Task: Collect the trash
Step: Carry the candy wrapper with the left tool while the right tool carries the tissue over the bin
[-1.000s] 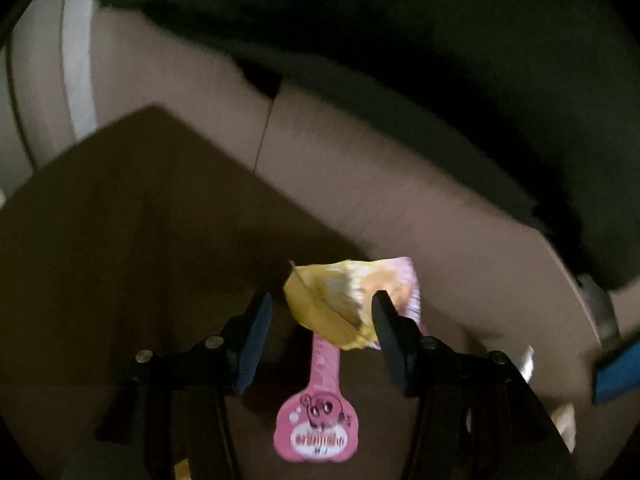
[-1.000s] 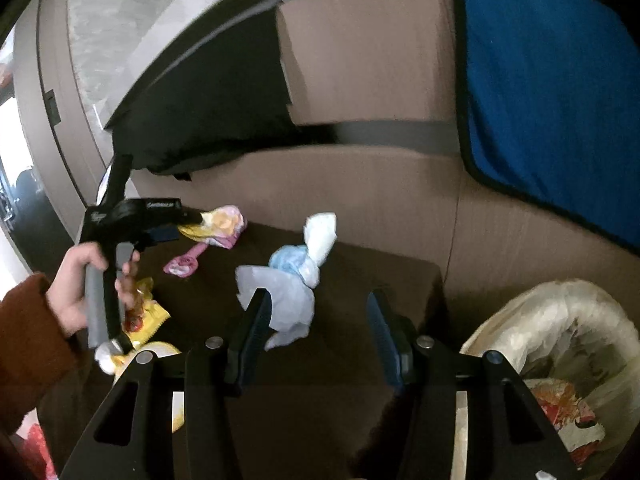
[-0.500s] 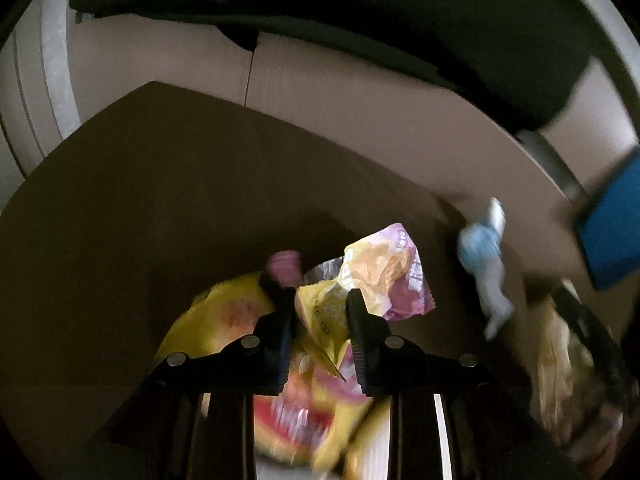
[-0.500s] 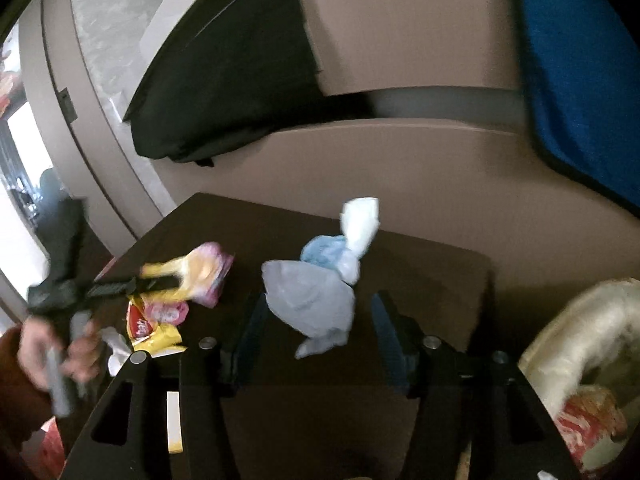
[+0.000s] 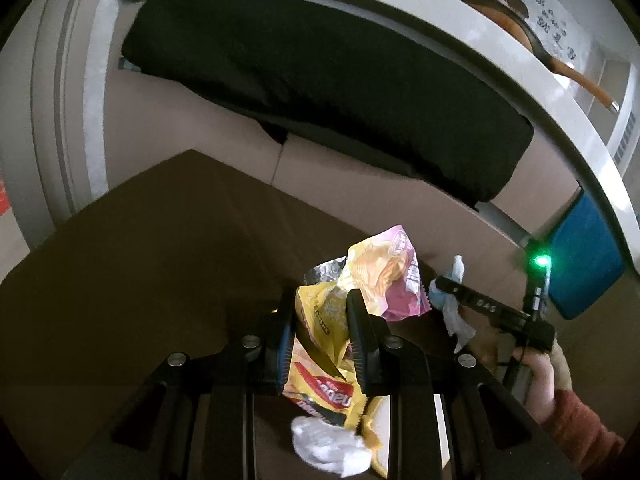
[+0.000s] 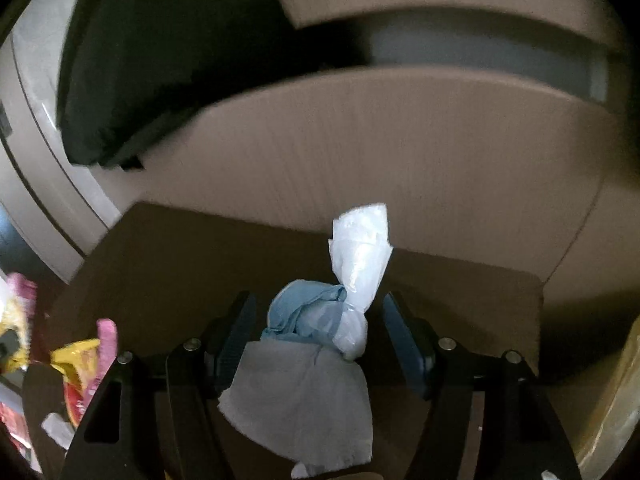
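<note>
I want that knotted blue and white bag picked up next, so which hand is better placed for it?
Right. The right gripper is open with the knotted bag between its fingers. The left gripper is already shut on the yellow snack wrapper.

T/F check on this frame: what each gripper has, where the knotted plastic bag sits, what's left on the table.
1. The left gripper is shut on the yellow-pink snack wrapper. True.
2. The right gripper pinches the knotted plastic bag. False: its jaws have just been opening and stand apart either side of the bag, pads not pressing.
3. The bag lies on the dark brown table. True.
4. The crumpled white tissue is held by the left gripper. False: it lies below the fingers.
</note>
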{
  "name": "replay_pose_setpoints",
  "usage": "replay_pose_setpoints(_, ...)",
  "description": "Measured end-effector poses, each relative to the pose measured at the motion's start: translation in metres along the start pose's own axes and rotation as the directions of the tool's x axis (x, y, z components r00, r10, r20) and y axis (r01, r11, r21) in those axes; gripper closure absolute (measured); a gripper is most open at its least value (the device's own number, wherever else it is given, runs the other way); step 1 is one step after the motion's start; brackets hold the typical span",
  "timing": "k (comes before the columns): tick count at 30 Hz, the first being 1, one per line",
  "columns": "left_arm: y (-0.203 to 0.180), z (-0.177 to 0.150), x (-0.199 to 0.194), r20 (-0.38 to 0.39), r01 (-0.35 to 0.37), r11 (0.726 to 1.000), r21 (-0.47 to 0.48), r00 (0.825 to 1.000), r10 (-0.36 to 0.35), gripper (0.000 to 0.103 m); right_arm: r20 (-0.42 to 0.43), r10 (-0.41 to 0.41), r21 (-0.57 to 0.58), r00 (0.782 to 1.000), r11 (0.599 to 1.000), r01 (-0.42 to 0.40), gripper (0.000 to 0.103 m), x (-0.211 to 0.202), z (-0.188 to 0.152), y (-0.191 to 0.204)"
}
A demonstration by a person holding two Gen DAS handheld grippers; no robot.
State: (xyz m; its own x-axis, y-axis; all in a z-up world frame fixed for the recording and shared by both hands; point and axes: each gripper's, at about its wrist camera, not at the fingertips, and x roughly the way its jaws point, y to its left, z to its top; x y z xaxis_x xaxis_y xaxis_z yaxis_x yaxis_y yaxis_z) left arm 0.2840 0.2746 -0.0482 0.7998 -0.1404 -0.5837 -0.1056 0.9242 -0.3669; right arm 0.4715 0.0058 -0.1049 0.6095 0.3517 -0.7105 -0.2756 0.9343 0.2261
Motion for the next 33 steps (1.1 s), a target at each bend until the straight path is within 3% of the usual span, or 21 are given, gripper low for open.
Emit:
replay_pose_setpoints(2,0.001,-0.001,-0.003,0.01,0.0,1.0,0.001,1.0,0.0,0.077,-0.031,-0.003,-0.023,1.0,1.0,0.002,0.04,0.007,-0.001,0.004)
replay_pose_setpoints(4,0.002,-0.002,-0.007,0.012,0.008,1.0,-0.007,1.0,-0.007,0.077,-0.058,0.026,-0.049,0.998,0.998,-0.029,0.048,0.01,-0.003,0.011)
replay_pose_setpoints(5,0.0,-0.002,-0.009,0.012,0.009,1.0,-0.007,1.0,-0.009,0.077,-0.059,0.03,-0.059,0.998,0.998,-0.033,0.053,0.009,-0.004,0.012)
replay_pose_setpoints(8,-0.008,0.001,-0.019,0.017,0.002,1.0,0.007,1.0,-0.003,0.077,-0.037,0.057,-0.102,0.998,0.993,-0.061,0.054,-0.011,-0.009,0.019)
replay_pose_setpoints(14,-0.037,0.005,-0.06,0.093,0.001,0.998,0.065,0.996,-0.007,0.077,0.075,0.162,-0.151,0.984,0.977,-0.15,0.055,-0.101,-0.007,0.032)
replay_pose_setpoints(16,-0.05,0.007,-0.075,0.113,0.002,0.997,0.08,0.993,-0.012,0.077,0.134,0.159,-0.169,0.978,0.976,-0.136,0.055,-0.133,-0.003,0.033)
replay_pose_setpoints(27,-0.147,0.02,-0.151,0.202,0.05,0.973,0.225,0.975,-0.097,0.077,0.395,0.143,-0.143,0.908,0.985,-0.094,0.055,-0.295,0.003,0.003)
replay_pose_setpoints(33,-0.197,0.02,-0.178,0.224,0.075,0.948,0.308,0.963,-0.148,0.077,0.482,0.116,-0.094,0.869,0.992,-0.08,0.055,-0.353,0.0,-0.031)
